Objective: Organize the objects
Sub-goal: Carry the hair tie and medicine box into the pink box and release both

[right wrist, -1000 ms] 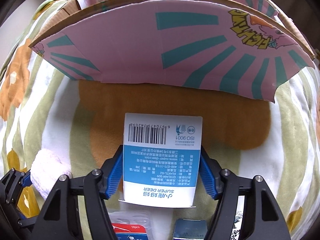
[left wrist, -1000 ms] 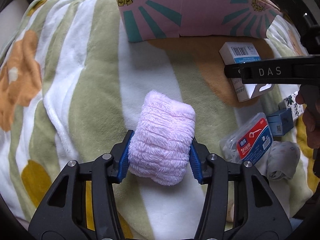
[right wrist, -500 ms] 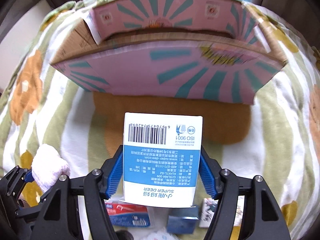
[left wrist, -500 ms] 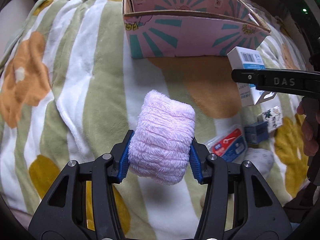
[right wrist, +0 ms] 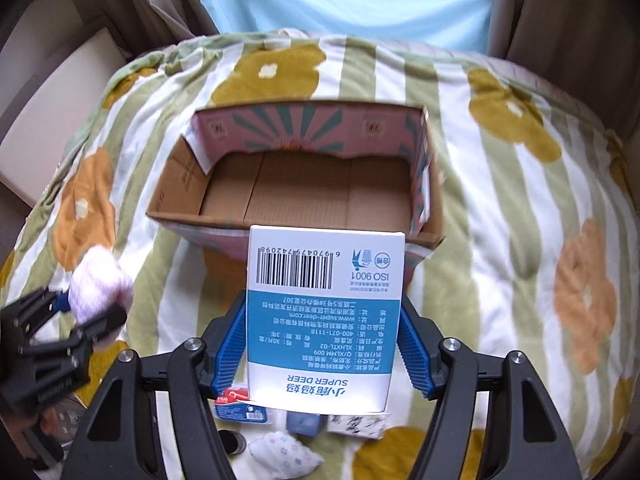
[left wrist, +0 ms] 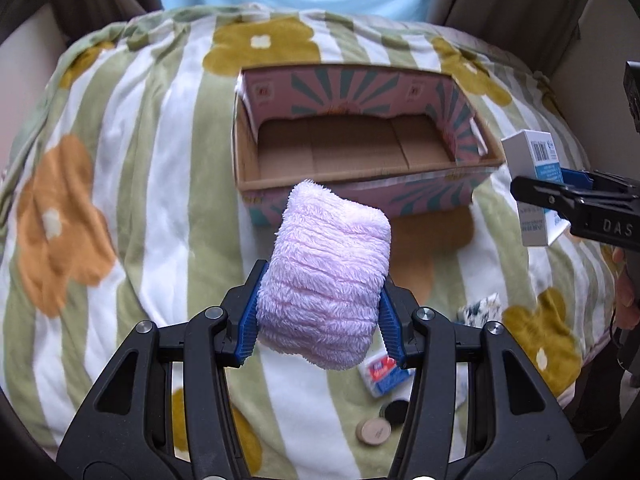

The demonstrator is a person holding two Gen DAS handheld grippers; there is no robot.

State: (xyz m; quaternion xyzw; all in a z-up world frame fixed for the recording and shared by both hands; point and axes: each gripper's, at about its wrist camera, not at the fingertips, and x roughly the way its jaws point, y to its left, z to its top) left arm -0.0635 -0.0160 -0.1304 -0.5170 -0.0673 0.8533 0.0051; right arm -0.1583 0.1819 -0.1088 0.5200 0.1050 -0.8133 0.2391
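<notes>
At inspection, the left claw (left wrist: 320, 320) was pinching a rolled pink fleece towel (left wrist: 326, 276) between its blue pads, and the right claw (right wrist: 322, 344) was pinching a white-and-blue carton (right wrist: 324, 308) printed with a barcode and "SUPER DEER". Both items were held clear of the bed.

Compared with the views a second and half a second earlier, both claws had risen and drawn back. The pink cardboard box (left wrist: 360, 196), previously seen mostly as its near outer wall, now showed its open top and bare brown floor in both wrist views. Nothing lay inside it. The grips themselves were unchanged: towel and carton sat in the same position between the pads as before.

The box rested on a striped floral blanket (left wrist: 152, 168), ahead of both claws. The towel was short of the box's near wall; the carton, seen from the left wrist view, hung just beside the box's right corner, outside it.

Assessment: the lift appears complete and the carry to the box is in hand. Neither item has been deposited, so the task is at an early stage.

Several small items remained on the blanket near the person: a blue-and-red packet (left wrist: 382, 374), a round wooden disc (left wrist: 373, 431) beside a dark one, and a small patterned pouch (right wrist: 284, 454). These presumably await collection.
</notes>
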